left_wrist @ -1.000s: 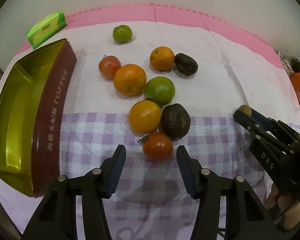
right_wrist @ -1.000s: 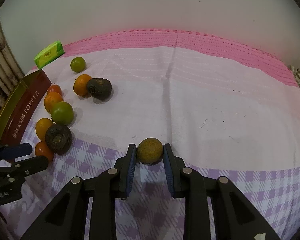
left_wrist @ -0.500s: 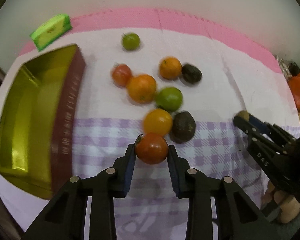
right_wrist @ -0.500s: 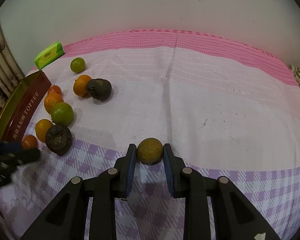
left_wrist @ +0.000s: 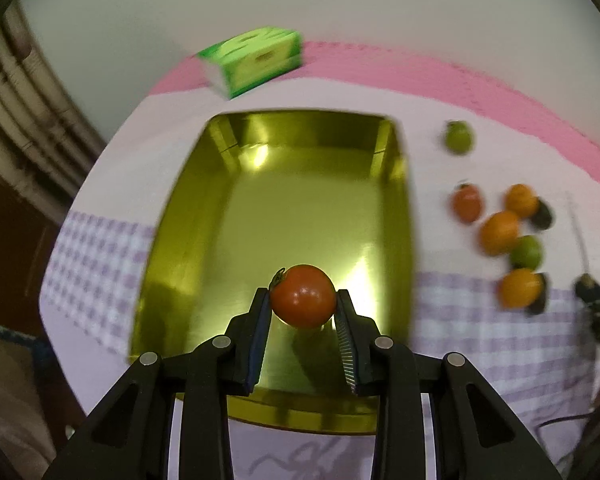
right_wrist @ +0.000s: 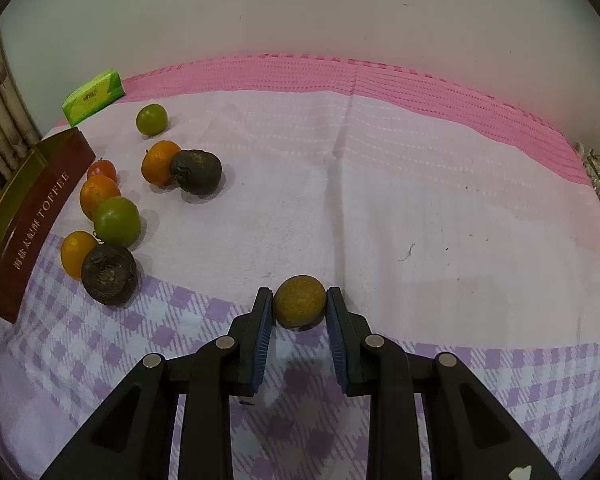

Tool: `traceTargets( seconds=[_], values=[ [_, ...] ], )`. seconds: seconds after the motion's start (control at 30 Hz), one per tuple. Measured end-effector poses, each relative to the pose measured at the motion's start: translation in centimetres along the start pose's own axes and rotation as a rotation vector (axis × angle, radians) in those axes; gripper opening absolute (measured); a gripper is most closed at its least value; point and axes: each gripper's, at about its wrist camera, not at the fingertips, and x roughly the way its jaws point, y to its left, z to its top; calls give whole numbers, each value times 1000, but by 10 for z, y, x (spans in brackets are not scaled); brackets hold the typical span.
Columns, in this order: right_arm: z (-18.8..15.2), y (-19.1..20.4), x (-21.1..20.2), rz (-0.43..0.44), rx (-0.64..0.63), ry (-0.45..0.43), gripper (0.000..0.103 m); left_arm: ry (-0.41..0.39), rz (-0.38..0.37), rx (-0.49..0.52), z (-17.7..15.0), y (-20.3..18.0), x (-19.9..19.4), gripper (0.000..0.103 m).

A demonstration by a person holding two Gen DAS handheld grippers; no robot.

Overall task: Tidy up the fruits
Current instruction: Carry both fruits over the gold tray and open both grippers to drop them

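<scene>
My left gripper (left_wrist: 303, 300) is shut on a red tomato (left_wrist: 302, 295) and holds it above the near part of the empty gold tin (left_wrist: 204, 216). My right gripper (right_wrist: 299, 304) is shut on a brownish-yellow fruit (right_wrist: 299, 301) just above the checked cloth. Several loose fruits lie in a cluster right of the tin: oranges (right_wrist: 100, 194), a green one (right_wrist: 117, 221), dark wrinkled ones (right_wrist: 109, 274) and a second tomato (right_wrist: 102, 169). The tin's red side reading TOFFEE (right_wrist: 36, 220) shows at the left of the right wrist view.
A green tissue pack (left_wrist: 256, 60) lies behind the tin at the table's back edge. A lone green fruit (right_wrist: 151, 119) sits apart near it. The pink and purple-checked cloth (right_wrist: 380, 200) covers the table; a wall stands behind.
My left gripper closed on the red tomato, lifted it from the cluster and swung left over the gold tin. The right gripper has stayed still with its fruit.
</scene>
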Motion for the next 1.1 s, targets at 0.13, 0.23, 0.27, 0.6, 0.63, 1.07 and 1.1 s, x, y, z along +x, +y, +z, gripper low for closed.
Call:
traceTargets(
  seconds=[0.13,0.23,0.27,0.6,0.63,1.07,1.1],
  values=[
    [1,2,1,-15,2,6,25,34,28,-7,-9,20,13,33],
    [2,4,1,-28,6,15,25,54,25,-4,-15,29,19,33],
    [3,5,2,-31,7,16,25,57,23,-4,-16,31,21,33],
    [12,23,-9,-42,0,14,25,80,5,11,-24,30,32,34],
    [15,29,-13,-35,-10,7,25,80,4,10,-23,31,33,34],
    [59,162,-34,180,-202,-54,25,52,-36,-49,-19,43,22,52],
    [60,171,-34,192,-212,-53,25,50,-40,-58,-19,44,21,52]
  ],
)
